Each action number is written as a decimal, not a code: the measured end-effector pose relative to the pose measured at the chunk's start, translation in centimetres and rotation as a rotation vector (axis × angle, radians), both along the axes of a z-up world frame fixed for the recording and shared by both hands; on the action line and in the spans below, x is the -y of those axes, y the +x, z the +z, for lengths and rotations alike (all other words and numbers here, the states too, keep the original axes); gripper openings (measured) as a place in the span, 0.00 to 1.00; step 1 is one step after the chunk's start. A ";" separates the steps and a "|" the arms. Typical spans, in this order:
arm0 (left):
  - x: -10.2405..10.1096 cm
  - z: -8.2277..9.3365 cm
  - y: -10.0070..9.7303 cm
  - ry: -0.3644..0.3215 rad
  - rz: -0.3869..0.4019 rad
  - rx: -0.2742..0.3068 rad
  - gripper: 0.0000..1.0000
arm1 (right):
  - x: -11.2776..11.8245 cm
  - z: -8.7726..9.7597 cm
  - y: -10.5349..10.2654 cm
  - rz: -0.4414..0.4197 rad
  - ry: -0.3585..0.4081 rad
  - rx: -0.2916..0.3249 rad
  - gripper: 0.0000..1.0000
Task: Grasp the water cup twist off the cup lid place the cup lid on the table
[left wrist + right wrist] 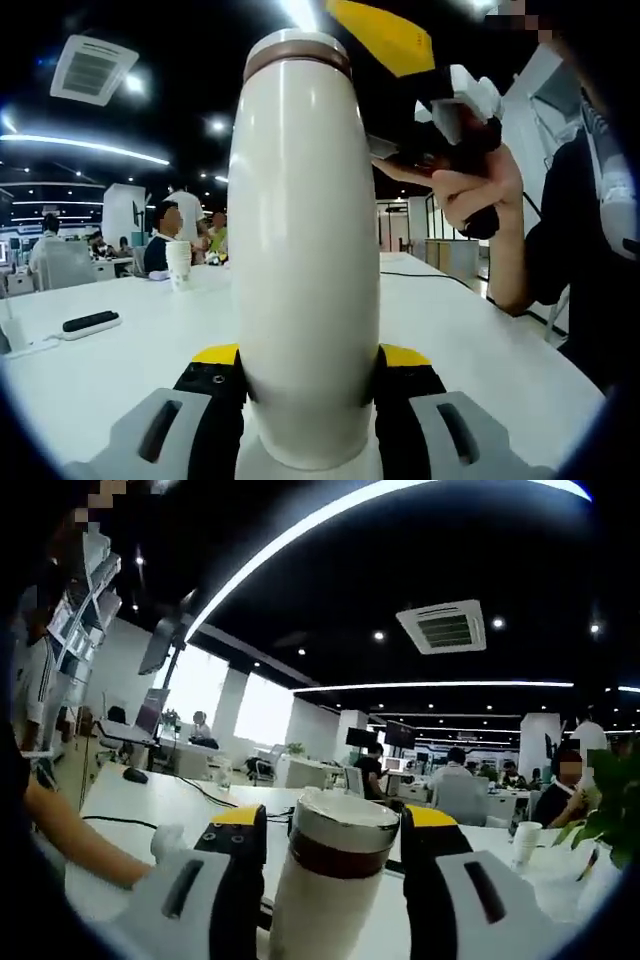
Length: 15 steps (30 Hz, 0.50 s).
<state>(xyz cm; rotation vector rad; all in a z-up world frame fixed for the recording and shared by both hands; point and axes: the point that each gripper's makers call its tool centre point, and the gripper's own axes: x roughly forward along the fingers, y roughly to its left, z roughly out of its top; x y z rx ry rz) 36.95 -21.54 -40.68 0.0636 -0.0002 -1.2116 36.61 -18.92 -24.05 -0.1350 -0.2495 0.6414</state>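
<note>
Two claws on my rig, both at one water cup point(305, 260). Item one, left claw point(308, 375): in the left gripper view its yellow-and-black jaws press against the lower body of the cream-white cup from either side, clamped on it, and the cup stands upright between them over the white worktop point(480, 350). The cup lid point(298, 50), with a brown band under a pale cap, sits on top of the cup. Far left on the worktop I see a dark remote-like object point(90, 322); further back a paper cup point(179, 265) stands near seated people. To the right of the cup, a person's hand point(470, 185) holds the other claw up near the lid, its yellow tip point(385, 35) just beside the cap; I cannot tell there whether it touches. Item two, right claw point(335, 855): in the right gripper view its jaws stand on either side of the cup's top, at the level of the lid point(343, 835) and its brown band; whether they press on it or stand just apart I cannot tell. Left of them, a forearm point(80, 845) lies over the worktop and a dark cable point(180, 795) runs across it. Far right, another paper cup point(525, 842) stands beside green leaves point(605, 800).
</note>
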 end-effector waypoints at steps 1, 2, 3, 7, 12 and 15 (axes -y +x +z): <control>0.0 0.0 0.0 0.000 0.000 0.000 0.52 | 0.1 0.0 0.2 -0.001 0.001 -0.001 0.54; 0.0 0.0 0.0 0.001 0.000 0.001 0.52 | 0.1 0.1 0.4 -0.002 0.001 -0.004 0.53; 0.0 0.0 0.0 0.001 0.000 0.001 0.52 | 0.1 0.1 0.6 0.002 0.001 -0.006 0.52; 0.0 0.0 0.0 0.002 0.000 0.001 0.52 | -0.2 0.0 1.2 0.041 -0.019 -0.018 0.49; 0.0 -0.1 0.0 0.003 -0.001 0.001 0.52 | -0.3 -0.1 0.9 0.147 -0.012 -0.047 0.49; 0.0 -0.1 0.1 0.003 -0.001 0.000 0.52 | -0.6 -0.1 0.7 0.279 -0.018 -0.051 0.49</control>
